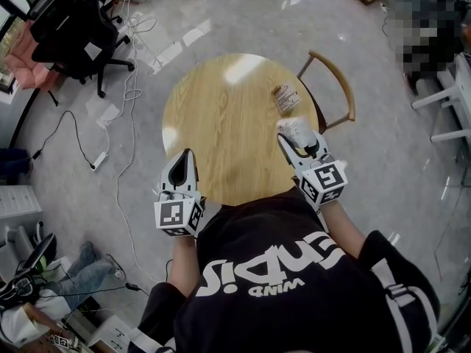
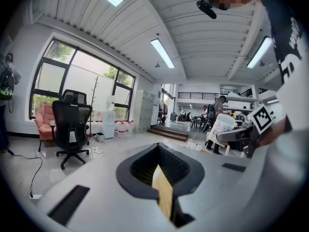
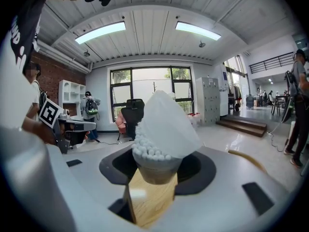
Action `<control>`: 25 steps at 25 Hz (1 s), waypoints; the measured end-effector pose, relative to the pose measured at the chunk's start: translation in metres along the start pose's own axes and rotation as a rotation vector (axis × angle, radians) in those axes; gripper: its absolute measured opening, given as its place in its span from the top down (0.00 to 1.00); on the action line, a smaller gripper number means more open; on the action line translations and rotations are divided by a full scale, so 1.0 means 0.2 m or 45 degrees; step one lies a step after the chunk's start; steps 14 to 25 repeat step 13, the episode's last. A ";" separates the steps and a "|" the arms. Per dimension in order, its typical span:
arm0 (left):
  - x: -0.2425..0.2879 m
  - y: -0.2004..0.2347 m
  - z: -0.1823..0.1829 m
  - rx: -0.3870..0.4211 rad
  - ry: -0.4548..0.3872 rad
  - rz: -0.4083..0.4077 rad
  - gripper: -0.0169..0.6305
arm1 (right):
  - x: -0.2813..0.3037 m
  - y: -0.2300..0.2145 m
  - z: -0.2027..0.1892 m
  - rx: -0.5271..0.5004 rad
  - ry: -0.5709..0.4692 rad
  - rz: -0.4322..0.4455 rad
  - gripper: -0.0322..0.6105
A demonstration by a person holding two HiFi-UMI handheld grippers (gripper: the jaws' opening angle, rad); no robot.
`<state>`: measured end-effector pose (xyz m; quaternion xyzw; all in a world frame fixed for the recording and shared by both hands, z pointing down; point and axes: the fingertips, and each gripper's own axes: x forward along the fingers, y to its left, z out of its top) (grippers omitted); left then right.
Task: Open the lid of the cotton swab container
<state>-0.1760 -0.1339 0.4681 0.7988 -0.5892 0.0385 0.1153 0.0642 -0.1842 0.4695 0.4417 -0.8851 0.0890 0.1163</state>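
Observation:
The cotton swab container (image 3: 155,167), a small clear tub packed with white swab heads, sits between the jaws of my right gripper (image 3: 157,170), which is shut on it. Its translucent white lid (image 3: 166,122) stands tilted up over the exposed swab heads. In the head view the container (image 1: 296,129) is held at the right rim of the round wooden table (image 1: 221,123) by the right gripper (image 1: 299,141). My left gripper (image 1: 184,155) hovers at the table's near-left edge, shut and holding nothing. From the left gripper view (image 2: 161,175) the container (image 2: 223,124) shows far right.
A small printed packet (image 1: 285,98) lies on the table beyond the container. A wooden chair (image 1: 338,79) stands behind the table's right side. A black office chair (image 1: 73,28) and loose cables (image 1: 125,123) are on the floor to the left.

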 end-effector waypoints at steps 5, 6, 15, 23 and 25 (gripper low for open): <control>-0.01 -0.02 -0.01 -0.011 0.004 0.000 0.96 | -0.02 -0.01 0.00 -0.003 0.006 0.007 0.64; 0.00 -0.02 -0.01 -0.013 0.007 0.000 0.96 | -0.02 -0.01 0.00 -0.003 0.008 0.009 0.64; 0.00 -0.03 -0.02 -0.004 0.022 -0.014 0.96 | 0.00 0.02 -0.01 -0.006 0.016 0.020 0.64; 0.00 -0.03 -0.02 -0.004 0.022 -0.014 0.96 | 0.00 0.02 -0.01 -0.006 0.016 0.020 0.64; 0.00 -0.03 -0.02 -0.004 0.022 -0.014 0.96 | 0.00 0.02 -0.01 -0.006 0.016 0.020 0.64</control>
